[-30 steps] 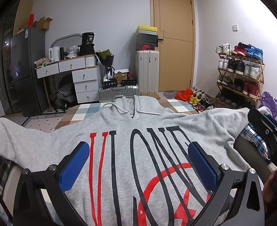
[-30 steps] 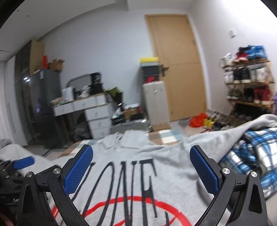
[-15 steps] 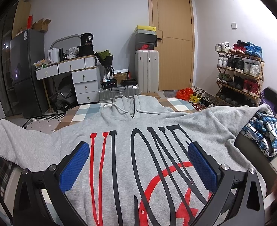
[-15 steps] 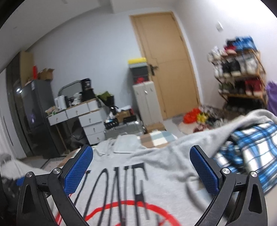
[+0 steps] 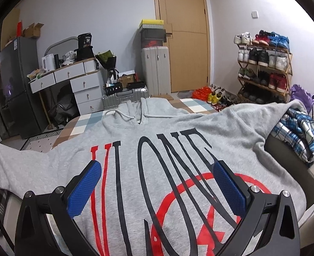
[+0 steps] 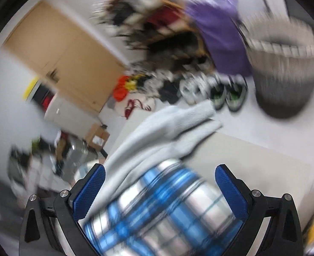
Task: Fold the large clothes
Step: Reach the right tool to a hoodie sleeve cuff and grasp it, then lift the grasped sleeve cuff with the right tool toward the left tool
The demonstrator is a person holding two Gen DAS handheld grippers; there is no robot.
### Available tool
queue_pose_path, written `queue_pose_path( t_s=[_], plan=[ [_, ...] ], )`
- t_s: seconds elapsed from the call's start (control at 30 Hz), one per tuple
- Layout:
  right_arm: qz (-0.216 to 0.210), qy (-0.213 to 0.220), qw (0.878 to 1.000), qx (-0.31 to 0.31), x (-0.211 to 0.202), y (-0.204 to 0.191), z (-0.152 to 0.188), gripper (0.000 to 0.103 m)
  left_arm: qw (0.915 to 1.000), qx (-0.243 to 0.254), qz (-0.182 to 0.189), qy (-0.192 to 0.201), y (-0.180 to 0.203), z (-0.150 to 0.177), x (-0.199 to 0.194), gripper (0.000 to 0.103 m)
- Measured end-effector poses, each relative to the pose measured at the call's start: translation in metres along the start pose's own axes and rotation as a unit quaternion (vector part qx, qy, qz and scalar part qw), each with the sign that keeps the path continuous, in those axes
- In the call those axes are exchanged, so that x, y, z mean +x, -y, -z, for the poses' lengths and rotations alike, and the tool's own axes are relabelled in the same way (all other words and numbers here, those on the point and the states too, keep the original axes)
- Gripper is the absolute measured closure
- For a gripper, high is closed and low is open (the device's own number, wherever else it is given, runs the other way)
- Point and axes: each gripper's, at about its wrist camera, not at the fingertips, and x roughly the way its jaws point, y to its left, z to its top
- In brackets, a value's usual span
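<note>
Left wrist view first, reading outward from the grey hoodie (image 5: pixel 157 140), which lies spread flat, front up, on a surface with a checked cover (image 5: pixel 82 123) showing past its hood. Far to the left of it stands a dark fridge (image 5: pixel 14 81), then a white desk with drawers (image 5: pixel 71 79). The hoodie's left sleeve (image 5: pixel 9 162) runs out toward the picture's left edge. The left gripper (image 5: pixel 157 177) hangs above the lower chest, fingers spread wide and holding nothing: the left blue pad (image 5: pixel 84 189) sits over the red "V" of the print, the right pad over the red circle, and the black lettering shows between them. Whether the pads touch the cloth cannot be told. Beyond the hood stand a grey suitcase (image 5: pixel 155 70) and a wooden door (image 5: pixel 182 36). To the right of the hoodie its other sleeve drapes over a blue plaid garment (image 5: pixel 299 134), with a shoe rack (image 5: pixel 263 68) behind.

Right wrist view is tilted and heavily blurred. The right gripper (image 6: pixel 159 179) is likewise spread and empty. The hoodie's sleeve (image 6: pixel 167 132) enters beside the left pad (image 6: pixel 88 189) and runs up and away past the fingertips, its cuff toward the shoes on the floor. The plaid garment (image 6: pixel 165 209) fills the gap between the fingers. A woven basket (image 6: pixel 284 68) stands at the upper right of the sleeve.
</note>
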Motion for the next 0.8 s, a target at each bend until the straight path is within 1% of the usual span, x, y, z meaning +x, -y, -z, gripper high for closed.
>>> queue_pose_path(
  t_s=[0.07, 0.1, 0.2, 0.23, 0.3, 0.37, 0.43, 0.5, 0.53, 0.57, 0.6, 0.63, 0.67, 0.7, 0.73, 0.8],
  plan=[
    [0.001, -0.006, 1.0, 0.03, 0.013, 0.01, -0.013, 0.0, 0.9999, 0.006, -0.004, -0.008, 0.002, 0.001, 0.005, 0.001],
    [0.002, -0.021, 0.999, 0.039, 0.023, 0.013, -0.019, 0.0, 0.9999, 0.009, -0.006, -0.012, 0.003, 0.002, 0.006, 0.001],
    [0.001, -0.046, 0.998, 0.042, 0.041, 0.014, -0.029, 0.0, 0.9995, 0.02, -0.011, -0.021, 0.006, 0.006, 0.009, 0.001],
    [0.012, -0.049, 0.998, 0.039, 0.047, 0.014, -0.032, 0.0, 0.9994, 0.024, -0.013, -0.023, 0.006, 0.007, 0.01, 0.001],
    [0.02, -0.06, 0.997, 0.037, 0.058, 0.014, -0.042, 0.0, 0.9988, 0.037, -0.019, -0.027, 0.007, 0.01, 0.011, 0.001],
    [0.027, -0.069, 0.997, 0.037, 0.066, 0.013, -0.045, 0.005, 0.9981, 0.047, -0.023, -0.032, 0.006, 0.012, 0.013, 0.001],
    [0.049, -0.068, 0.996, 0.032, 0.073, 0.01, -0.048, 0.01, 0.9977, 0.051, -0.022, -0.038, 0.005, 0.012, 0.014, 0.001],
    [0.077, -0.064, 0.995, 0.024, 0.077, 0.012, -0.053, 0.02, 0.9977, 0.051, -0.017, -0.043, 0.005, 0.012, 0.016, 0.001],
    [0.078, -0.064, 0.995, 0.024, 0.081, 0.012, -0.055, 0.03, 0.9975, 0.052, -0.016, -0.045, 0.005, 0.011, 0.016, 0.001],
    [0.082, -0.066, 0.994, 0.02, 0.083, 0.011, -0.054, 0.045, 0.9974, 0.054, -0.015, -0.045, 0.005, 0.011, 0.016, 0.001],
    [0.091, -0.067, 0.993, 0.013, 0.084, 0.009, -0.053, 0.053, 0.9974, 0.055, -0.014, -0.044, 0.008, 0.011, 0.016, 0.001],
    [0.102, -0.066, 0.993, 0.003, 0.085, 0.007, -0.053, 0.069, 0.9973, 0.057, -0.013, -0.044, 0.008, 0.01, 0.016, 0.001],
    [0.117, -0.06, 0.991, -0.016, 0.085, 0.001, -0.051, 0.082, 0.9972, 0.059, -0.012, -0.044, 0.009, 0.011, 0.016, 0.001],
    [0.116, -0.053, 0.992, -0.026, 0.084, -0.003, -0.05, 0.086, 0.9971, 0.061, -0.012, -0.043, 0.01, 0.01, 0.016, 0.001],
    [0.112, -0.045, 0.992, -0.036, 0.083, -0.008, -0.051, 0.089, 0.9971, 0.063, -0.011, -0.043, 0.011, 0.01, 0.016, 0.001],
    [0.115, -0.01, 0.991, -0.06, 0.072, -0.021, -0.051, 0.09, 0.9969, 0.065, -0.01, -0.042, 0.012, 0.01, 0.016, 0.001]
  ],
)
